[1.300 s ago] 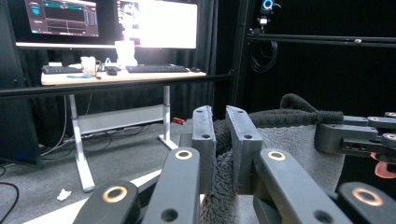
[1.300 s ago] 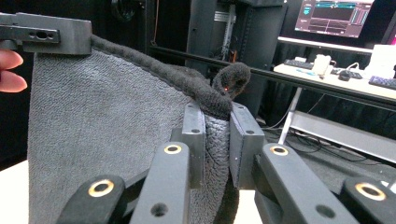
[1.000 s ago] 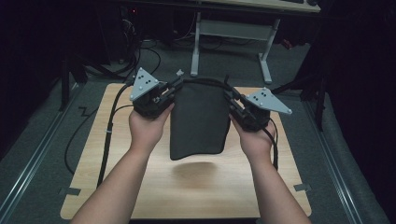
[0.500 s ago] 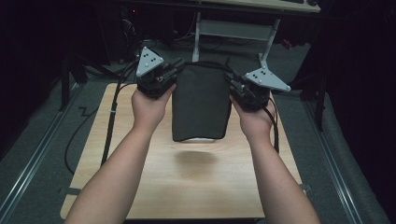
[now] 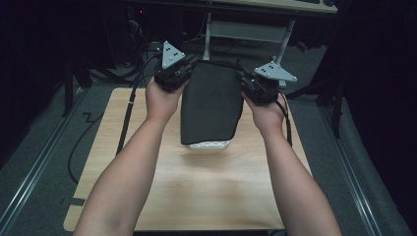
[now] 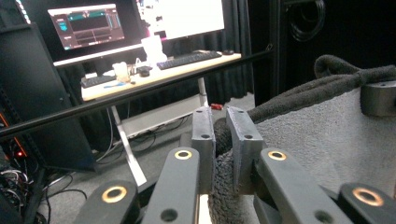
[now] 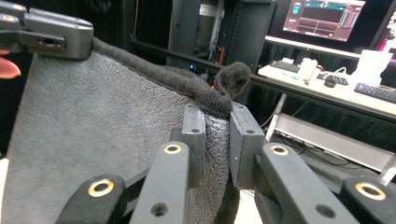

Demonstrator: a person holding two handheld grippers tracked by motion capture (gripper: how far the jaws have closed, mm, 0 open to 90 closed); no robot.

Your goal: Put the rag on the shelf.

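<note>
Towel (image 5: pixel 211 105), high view: dark, soft, limp; we held it by top corners, hung over table (image 5: pixel 206 196), draping white tray (image 5: pixel 209 144), contents hidden. Left gripper (image 5: pixel 173 74), right gripper (image 5: pixel 259 84) at corners.
Left gripper view: jaws pinched thick terry hem (image 6: pixel 223 154). Light, non-slippery.
Right gripper view: jaws clamped other hem corner (image 7: pixel 215 126); hems judged best hold.

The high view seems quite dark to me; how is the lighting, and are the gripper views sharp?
High view: the wooden table is lit, its surroundings nearly black; the dark towel casts a soft shadow on the wood. Left gripper view: the bright monitors are blown out white, jaws and towel sharp. Right gripper view: towel pile crisp up close, the desk behind softer.
</note>
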